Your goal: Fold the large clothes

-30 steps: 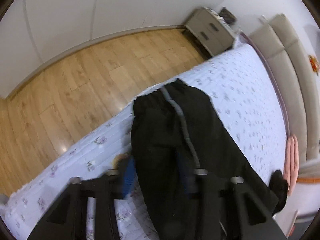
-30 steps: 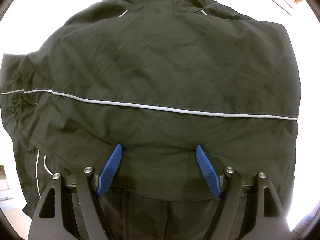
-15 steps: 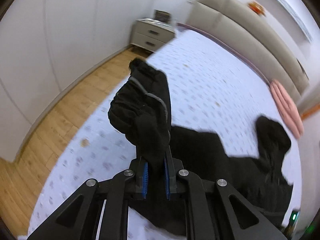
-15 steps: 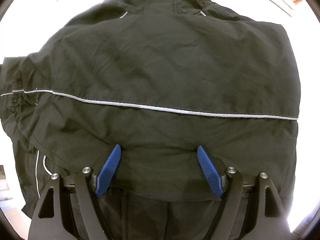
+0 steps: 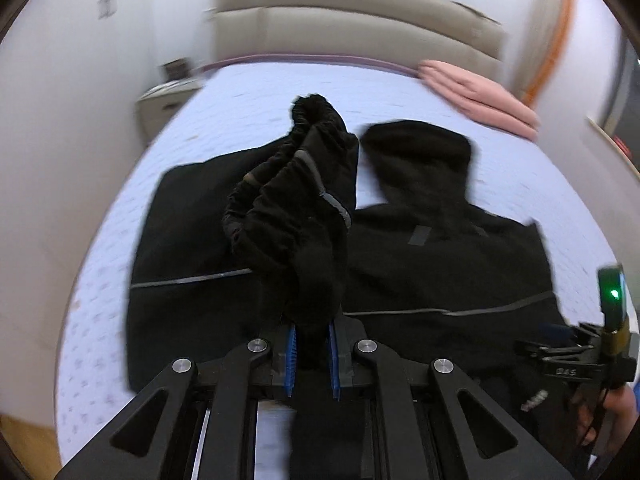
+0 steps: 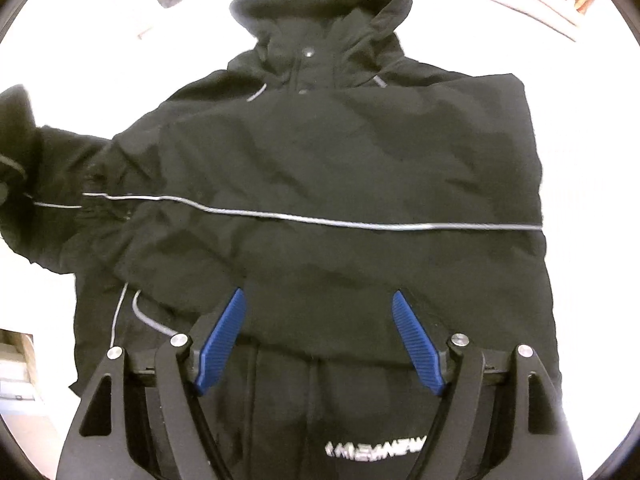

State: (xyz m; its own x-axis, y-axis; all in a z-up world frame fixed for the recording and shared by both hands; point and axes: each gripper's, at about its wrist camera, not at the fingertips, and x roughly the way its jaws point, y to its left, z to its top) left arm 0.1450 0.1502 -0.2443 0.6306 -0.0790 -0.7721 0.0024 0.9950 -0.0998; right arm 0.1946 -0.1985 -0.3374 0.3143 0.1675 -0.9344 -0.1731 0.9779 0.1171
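A black hooded jacket point(image 5: 440, 256) with a thin grey reflective stripe lies spread on the bed; it also fills the right wrist view point(image 6: 340, 168). My left gripper point(image 5: 312, 356) is shut on the jacket's left sleeve point(image 5: 296, 208) and holds it lifted above the jacket body, cuff pointing away. My right gripper point(image 6: 318, 340) is open, its blue pads point(image 6: 220, 340) hovering over the jacket's lower back near the hem. It also shows at the right edge of the left wrist view point(image 5: 576, 356).
The bed point(image 5: 248, 108) has a pale floral cover. Folded pink cloth point(image 5: 480, 96) lies at its far right by the beige headboard point(image 5: 360, 16). A nightstand point(image 5: 164, 100) stands at the far left by the wall.
My left gripper closed on the sleeve, lifted it and swung it round over the jacket body. My right gripper has backed off slightly, still open.
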